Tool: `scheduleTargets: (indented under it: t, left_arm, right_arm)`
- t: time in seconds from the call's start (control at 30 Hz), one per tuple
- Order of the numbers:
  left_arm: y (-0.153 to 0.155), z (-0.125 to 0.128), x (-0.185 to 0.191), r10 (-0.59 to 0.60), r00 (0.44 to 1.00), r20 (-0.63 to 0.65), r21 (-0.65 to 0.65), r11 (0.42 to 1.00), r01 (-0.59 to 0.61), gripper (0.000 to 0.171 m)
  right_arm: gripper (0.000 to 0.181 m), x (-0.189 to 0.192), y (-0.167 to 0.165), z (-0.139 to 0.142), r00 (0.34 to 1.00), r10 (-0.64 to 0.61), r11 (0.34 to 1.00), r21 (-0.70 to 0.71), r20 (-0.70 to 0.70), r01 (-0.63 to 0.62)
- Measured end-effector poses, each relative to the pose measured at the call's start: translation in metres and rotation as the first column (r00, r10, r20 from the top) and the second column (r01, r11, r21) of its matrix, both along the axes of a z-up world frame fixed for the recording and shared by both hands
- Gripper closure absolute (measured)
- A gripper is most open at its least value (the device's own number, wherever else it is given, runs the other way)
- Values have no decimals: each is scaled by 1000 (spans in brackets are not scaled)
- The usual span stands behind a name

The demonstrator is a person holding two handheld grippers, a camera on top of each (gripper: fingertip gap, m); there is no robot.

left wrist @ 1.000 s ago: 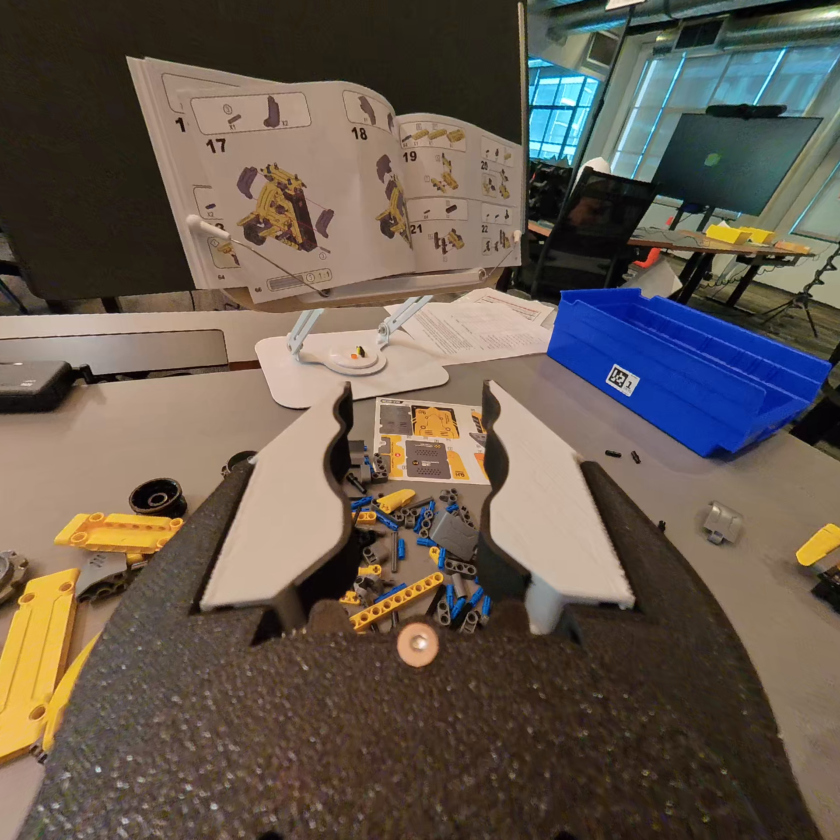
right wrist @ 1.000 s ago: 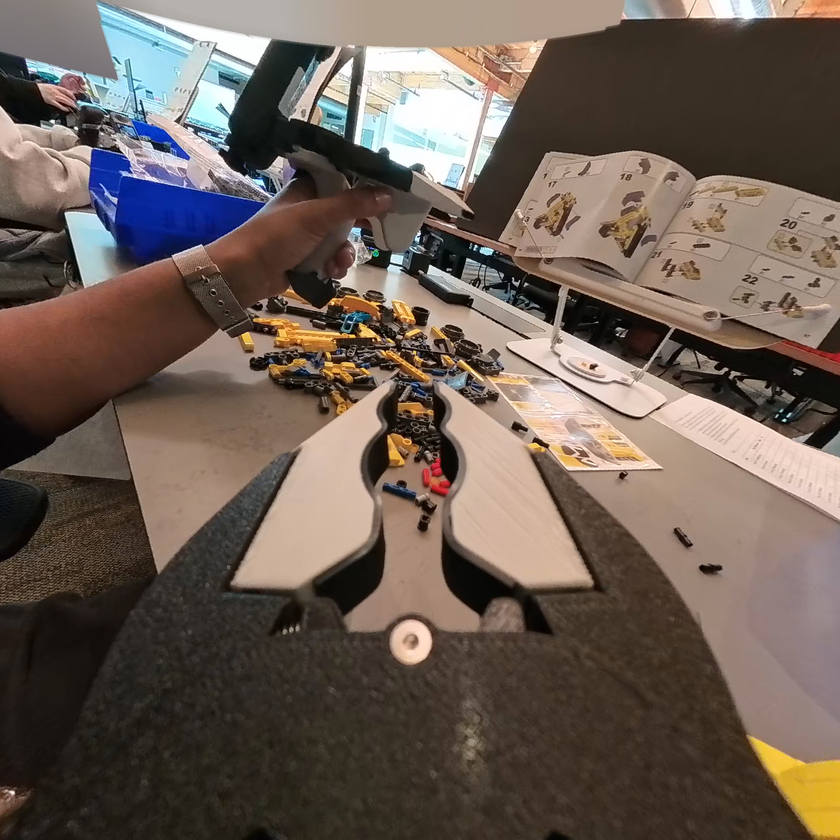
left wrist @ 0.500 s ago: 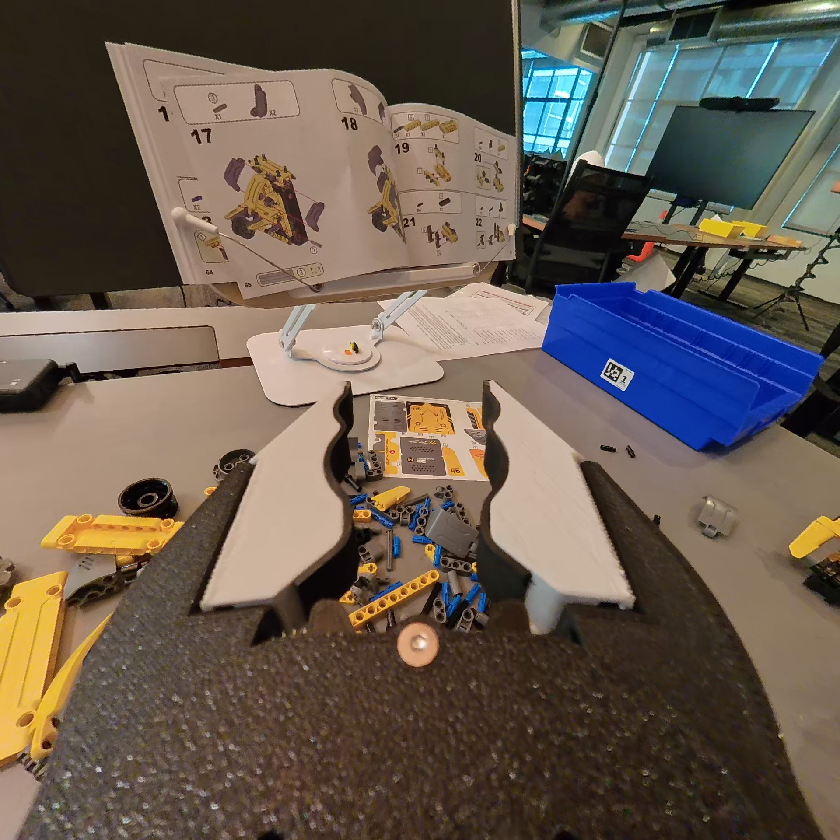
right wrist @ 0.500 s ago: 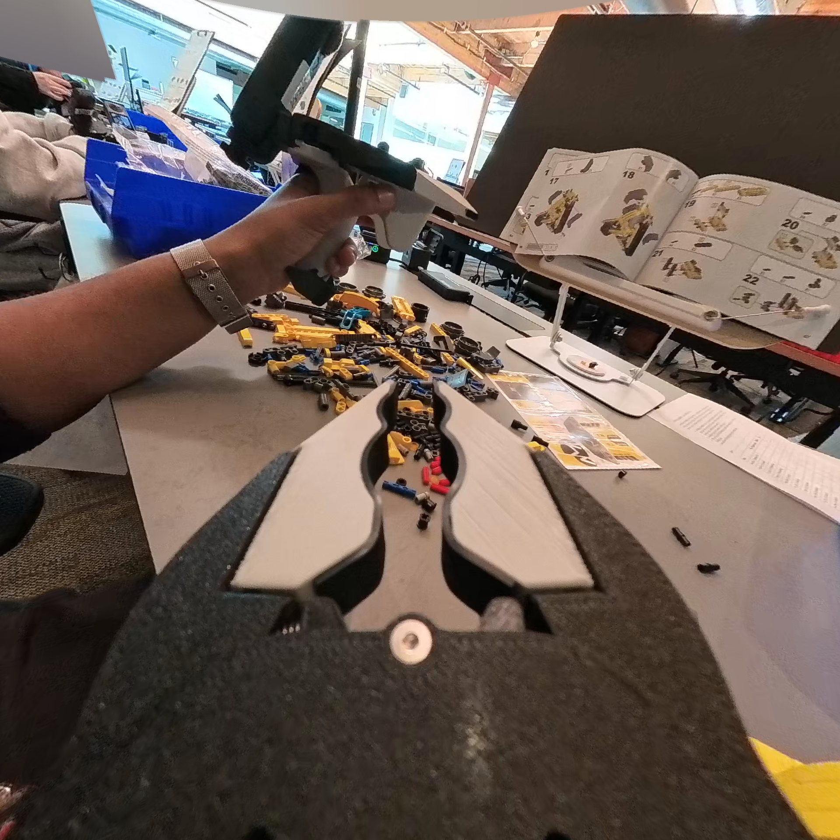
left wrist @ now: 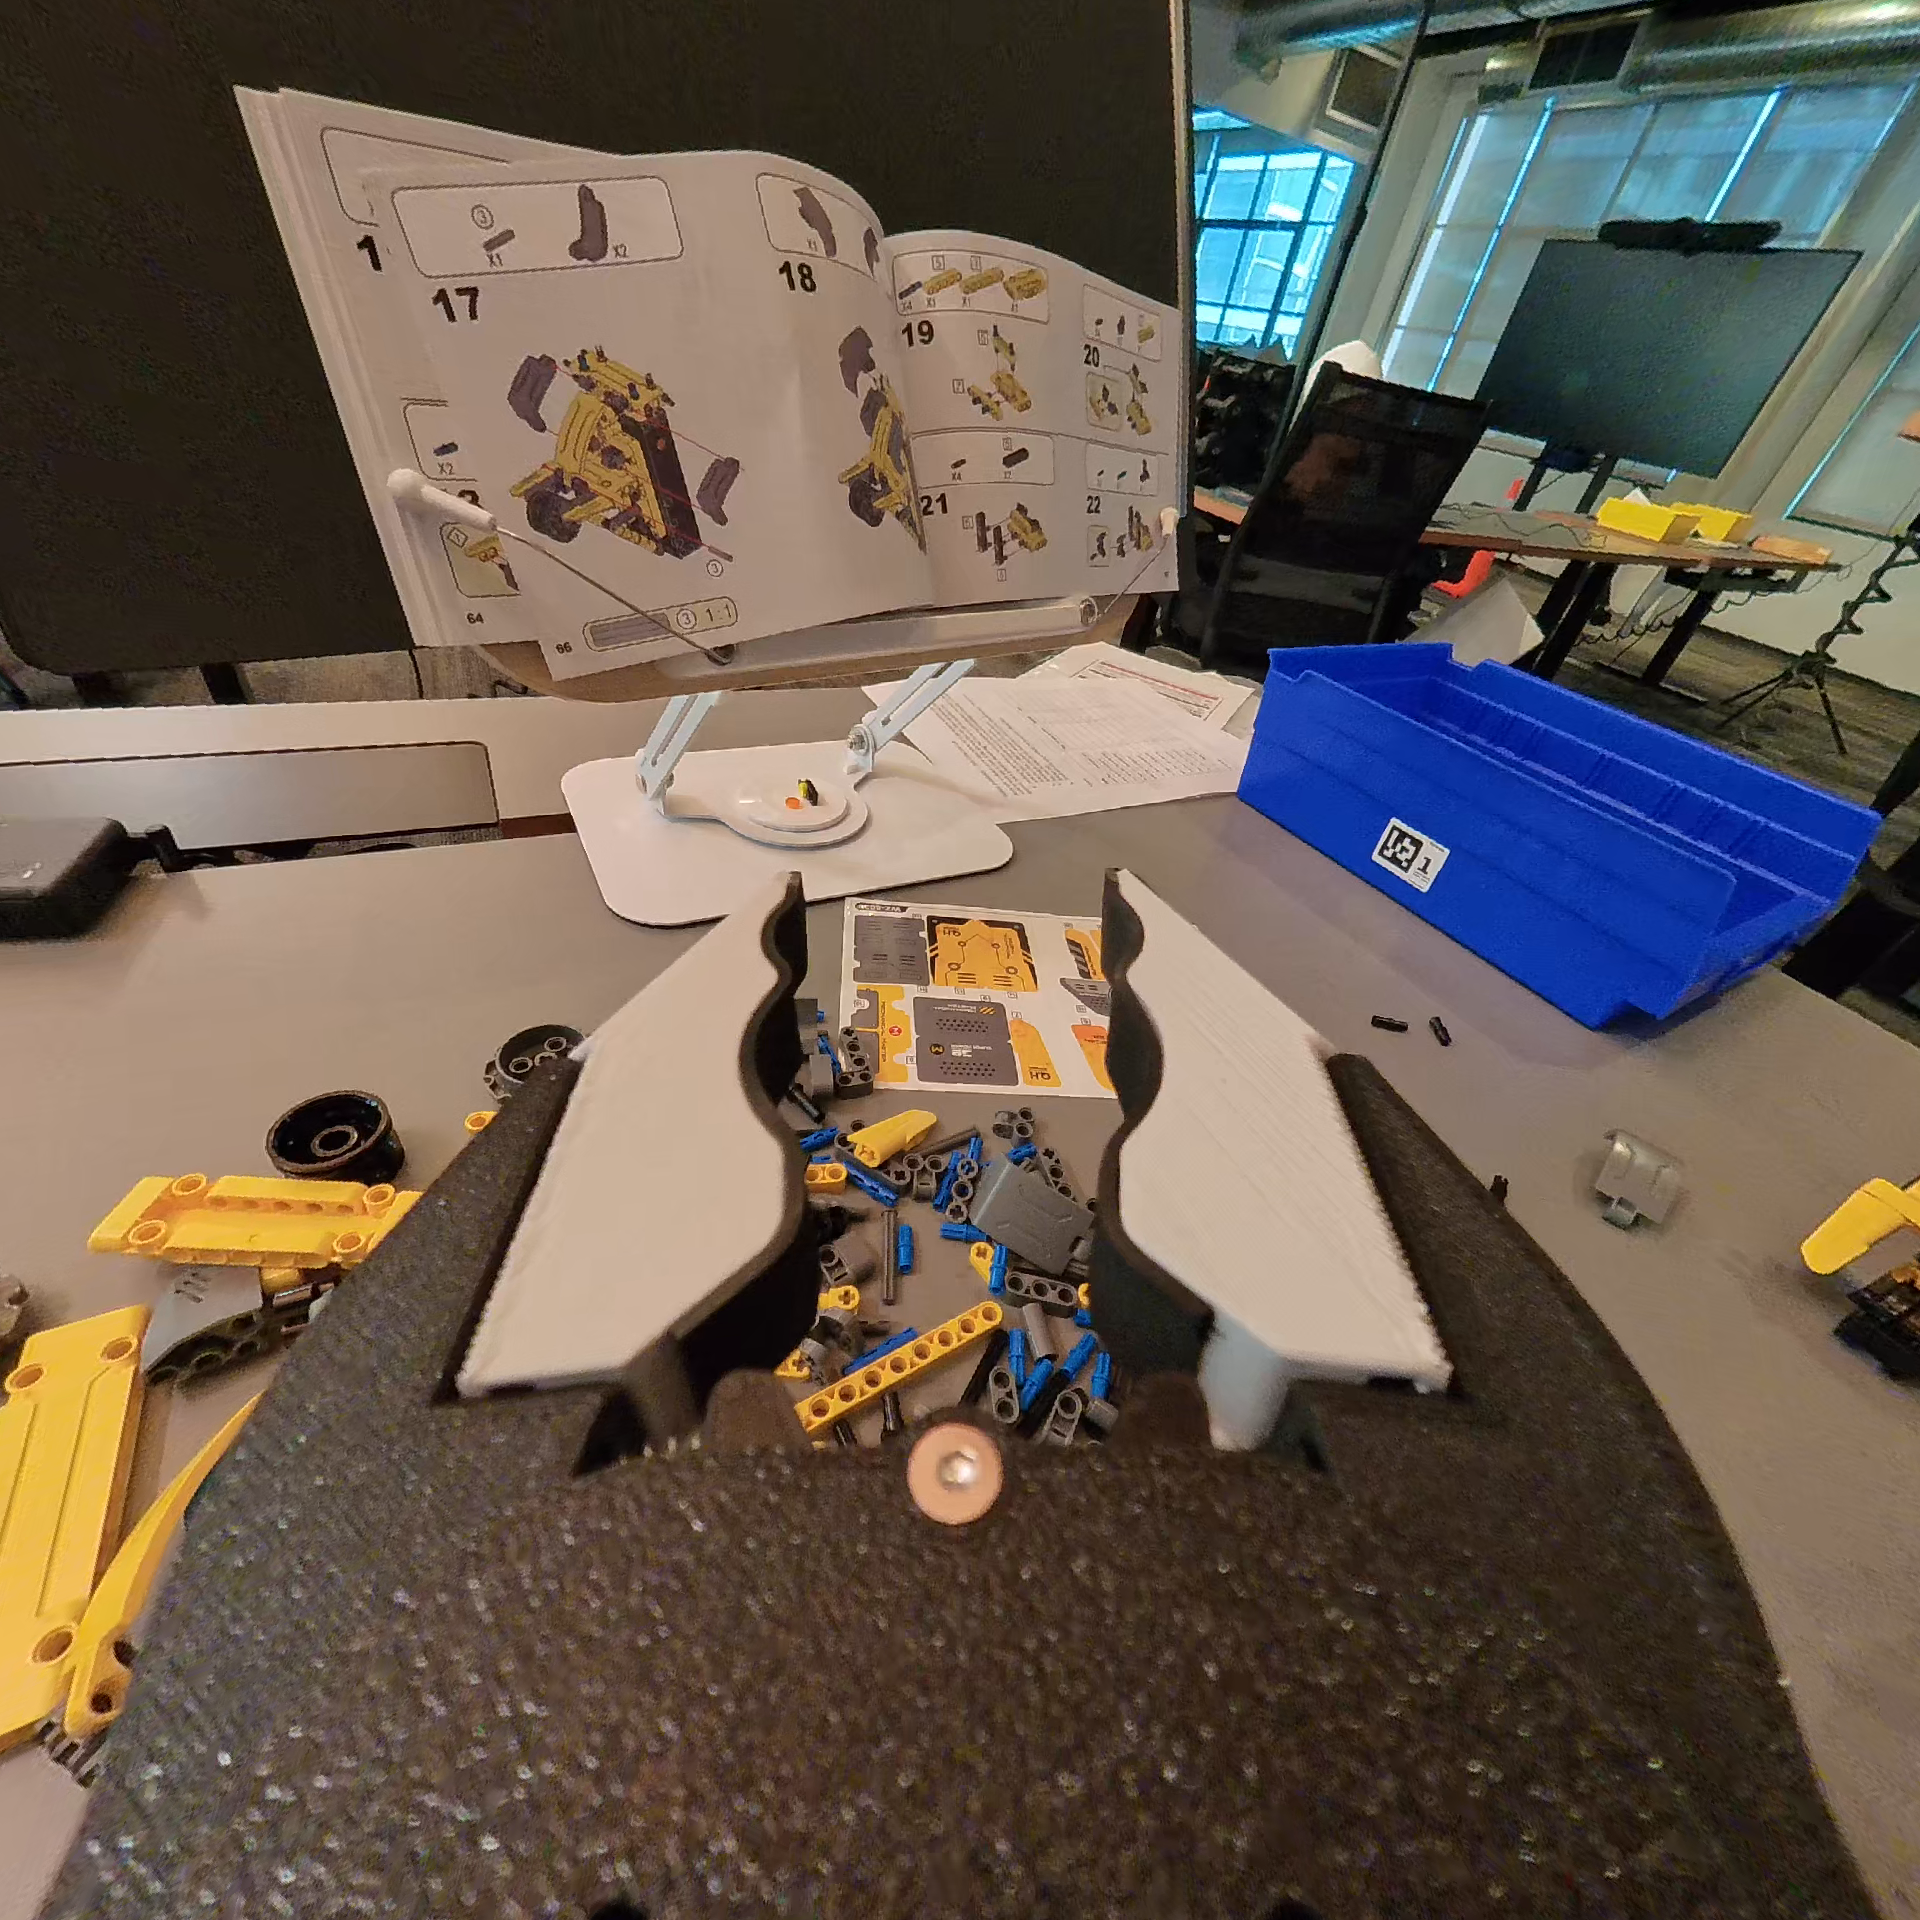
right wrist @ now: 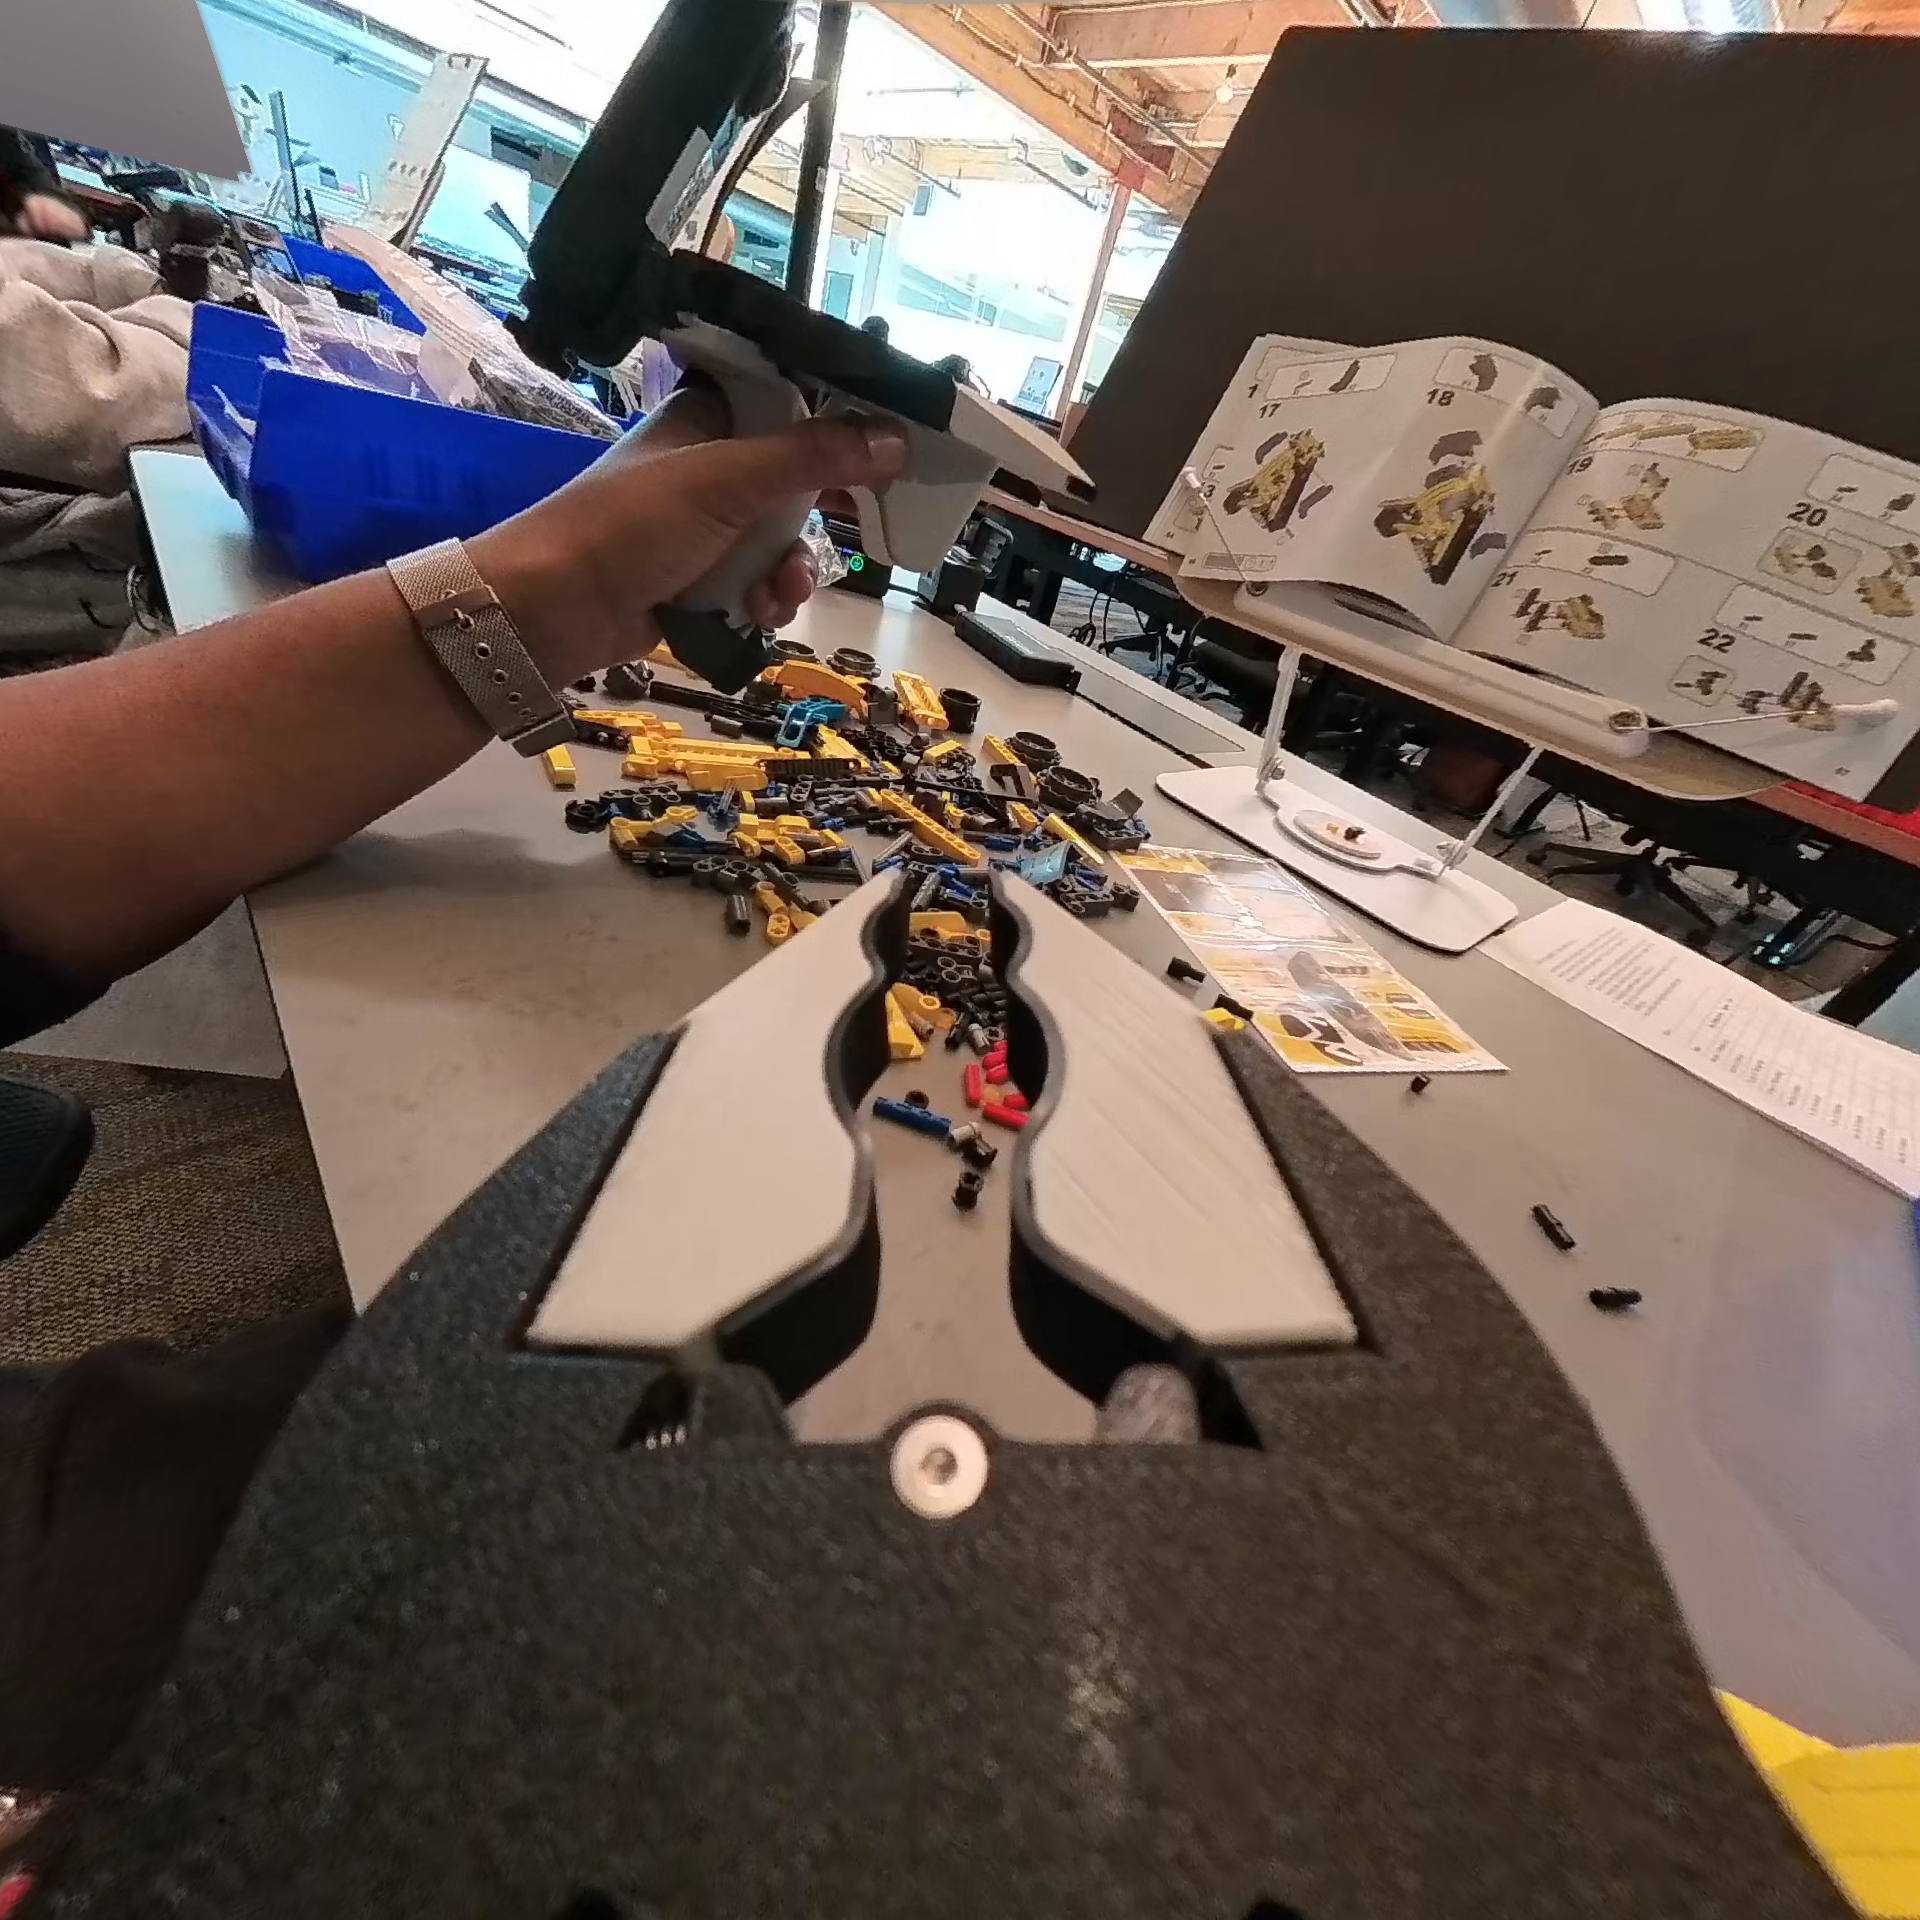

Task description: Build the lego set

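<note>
My left gripper (left wrist: 954, 914) is open and empty. It hovers above a pile of small yellow, blue and grey building parts (left wrist: 940, 1226) on the grey table (left wrist: 260, 997). A sticker sheet (left wrist: 977, 1003) lies just beyond its fingertips. In the right wrist view a hand holds the left gripper (right wrist: 1039, 468) above the spread of parts (right wrist: 831, 790). My right gripper (right wrist: 948, 888) is empty, its jaws only narrowly apart. It sits low over the table and points at small red, blue and black pins (right wrist: 971, 1107).
An open instruction booklet (left wrist: 727, 395) rests on a white stand (left wrist: 800, 831) at the back. A blue bin (left wrist: 1538, 821) stands at the right and another blue bin (right wrist: 395, 488) at the far left. Yellow panels (left wrist: 249, 1216) and a black wheel (left wrist: 335, 1135) lie at the left. The left gripper's tips are roughly 25 cm from the right gripper's.
The left gripper has drifted slightly, so the booklet and the bin have shifted a little left in its view. Neither gripper's opening has changed.
</note>
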State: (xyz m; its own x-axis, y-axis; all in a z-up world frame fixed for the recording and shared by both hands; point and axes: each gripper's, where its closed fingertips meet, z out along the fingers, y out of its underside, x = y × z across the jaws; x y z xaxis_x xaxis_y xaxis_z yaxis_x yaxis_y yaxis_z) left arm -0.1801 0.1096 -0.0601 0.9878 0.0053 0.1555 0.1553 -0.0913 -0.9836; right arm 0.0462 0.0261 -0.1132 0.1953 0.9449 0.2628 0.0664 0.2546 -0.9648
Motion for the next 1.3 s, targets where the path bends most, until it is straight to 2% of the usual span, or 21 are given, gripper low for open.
scheduleTargets:
  t: [0.93,1.13,1.23,1.3]
  left_arm:
    - [3,-5,3,-20,1000,13,-22,1000,20,115]
    - [14,-20,31,-124,992,11,-99,987,125,115]
    - [21,-24,56,-184,983,8,-126,975,183,115]
    - [26,-21,81,-233,971,48,-95,967,237,115]
  right_arm:
    - [167,0,0,-1,1000,0,1000,0,7,0]
    - [167,0,1,-1,1000,0,1000,-6,10,0]
    - [167,-1,1,-3,1000,-3,1000,-8,23,3]
    - [167,-4,1,-8,998,2,1000,-7,57,-2]
